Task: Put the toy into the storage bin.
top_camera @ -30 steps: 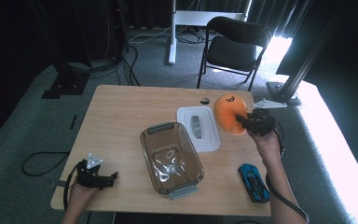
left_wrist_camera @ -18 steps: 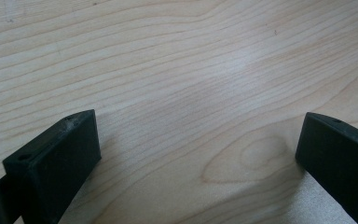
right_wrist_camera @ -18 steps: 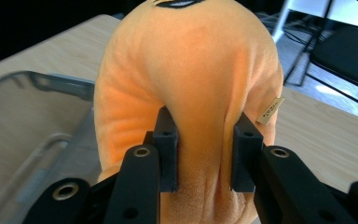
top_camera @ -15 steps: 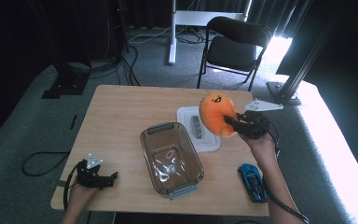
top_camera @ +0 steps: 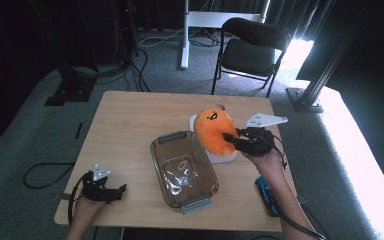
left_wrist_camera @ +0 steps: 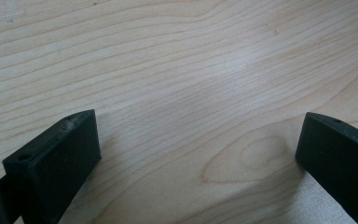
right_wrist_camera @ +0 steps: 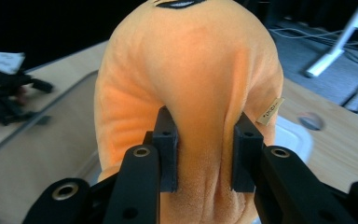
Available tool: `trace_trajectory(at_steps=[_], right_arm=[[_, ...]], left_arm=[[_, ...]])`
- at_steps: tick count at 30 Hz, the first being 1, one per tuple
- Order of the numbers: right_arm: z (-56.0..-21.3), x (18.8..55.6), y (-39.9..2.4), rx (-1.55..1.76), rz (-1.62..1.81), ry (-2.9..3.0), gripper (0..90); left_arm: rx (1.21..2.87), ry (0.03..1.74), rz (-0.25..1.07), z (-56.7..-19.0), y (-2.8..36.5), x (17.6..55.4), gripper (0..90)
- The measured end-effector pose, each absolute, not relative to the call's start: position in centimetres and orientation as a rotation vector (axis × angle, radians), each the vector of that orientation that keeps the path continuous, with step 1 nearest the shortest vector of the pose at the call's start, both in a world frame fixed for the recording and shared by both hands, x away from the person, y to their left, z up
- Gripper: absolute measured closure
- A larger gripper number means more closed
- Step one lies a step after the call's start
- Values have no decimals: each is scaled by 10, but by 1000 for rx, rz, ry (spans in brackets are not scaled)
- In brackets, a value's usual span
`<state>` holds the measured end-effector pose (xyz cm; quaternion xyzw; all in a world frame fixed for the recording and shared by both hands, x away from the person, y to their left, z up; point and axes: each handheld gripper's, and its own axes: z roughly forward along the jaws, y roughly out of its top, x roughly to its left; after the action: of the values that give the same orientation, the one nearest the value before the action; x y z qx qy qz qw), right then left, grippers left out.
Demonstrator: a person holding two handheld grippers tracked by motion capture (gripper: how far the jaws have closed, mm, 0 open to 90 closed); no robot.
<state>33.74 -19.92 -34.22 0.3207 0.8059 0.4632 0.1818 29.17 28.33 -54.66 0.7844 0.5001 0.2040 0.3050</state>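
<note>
You get hard daylight from the right, glaring on the floor (top_camera: 365,150); the room's back stays dark, close-ups slightly soft.

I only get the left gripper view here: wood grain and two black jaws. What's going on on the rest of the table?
Observer: The right gripper is shut on an orange plush toy, pinching a fold of it.
Operator: Is the toy lying on the table?
Observer: No, it hangs above a white lid, beside a clear tub.
Operator: Anything in that tub?
Observer: It looks empty, from the high view.
Operator: And my gripper, where is it?
Observer: The left gripper sits near the front left corner of the table, jaws open, nothing between them.
</note>
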Motion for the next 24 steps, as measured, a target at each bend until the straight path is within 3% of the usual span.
trace_trajectory(at_steps=[24], right_arm=[[-362, 305, -153, 686, 1409, 2494, 689]], left_arm=[[2076, 1324, 541, -547, 283, 292, 2]])
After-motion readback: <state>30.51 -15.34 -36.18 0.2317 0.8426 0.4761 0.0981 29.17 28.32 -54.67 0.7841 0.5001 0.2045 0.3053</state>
